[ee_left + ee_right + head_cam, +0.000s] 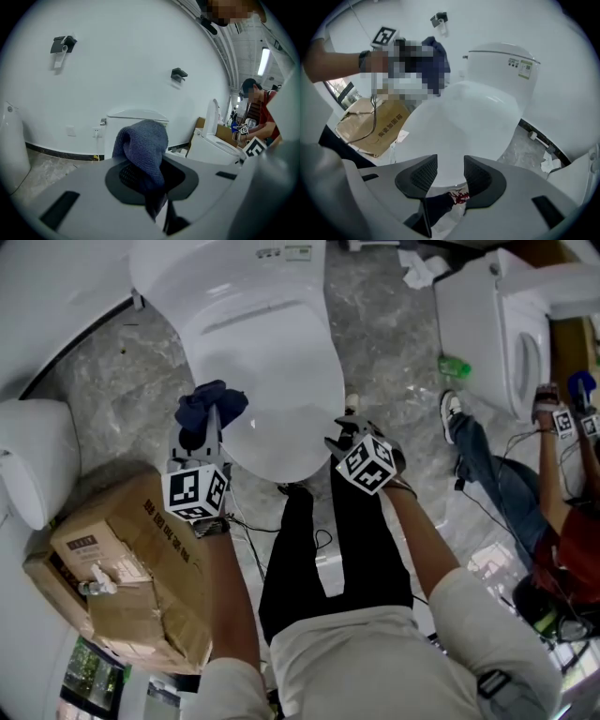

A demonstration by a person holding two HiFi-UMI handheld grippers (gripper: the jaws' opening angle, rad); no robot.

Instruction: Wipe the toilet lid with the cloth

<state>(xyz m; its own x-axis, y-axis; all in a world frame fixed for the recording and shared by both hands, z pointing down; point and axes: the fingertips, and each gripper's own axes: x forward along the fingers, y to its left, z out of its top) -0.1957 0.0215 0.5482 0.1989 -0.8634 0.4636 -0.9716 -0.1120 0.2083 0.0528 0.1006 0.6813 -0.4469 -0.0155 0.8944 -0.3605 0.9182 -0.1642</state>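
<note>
The white toilet has its lid (272, 381) down; in the right gripper view the lid (464, 126) fills the middle. My left gripper (208, 426) is at the lid's front left edge, shut on a bunched dark blue cloth (212, 405). In the left gripper view the cloth (143, 145) stands up between the jaws of the left gripper (147, 178) and drapes over them. My right gripper (349, 437) hovers at the lid's front right edge. In its own view the right gripper (450, 171) is open with nothing between the pads; the cloth (437, 56) shows at upper left.
A crumpled cardboard box (131, 568) lies on the floor at the left, beside a white fixture (37, 456). A second toilet (497, 324) stands at the upper right, with another person (553, 521) working next to it. My legs (319, 559) are in front of the bowl.
</note>
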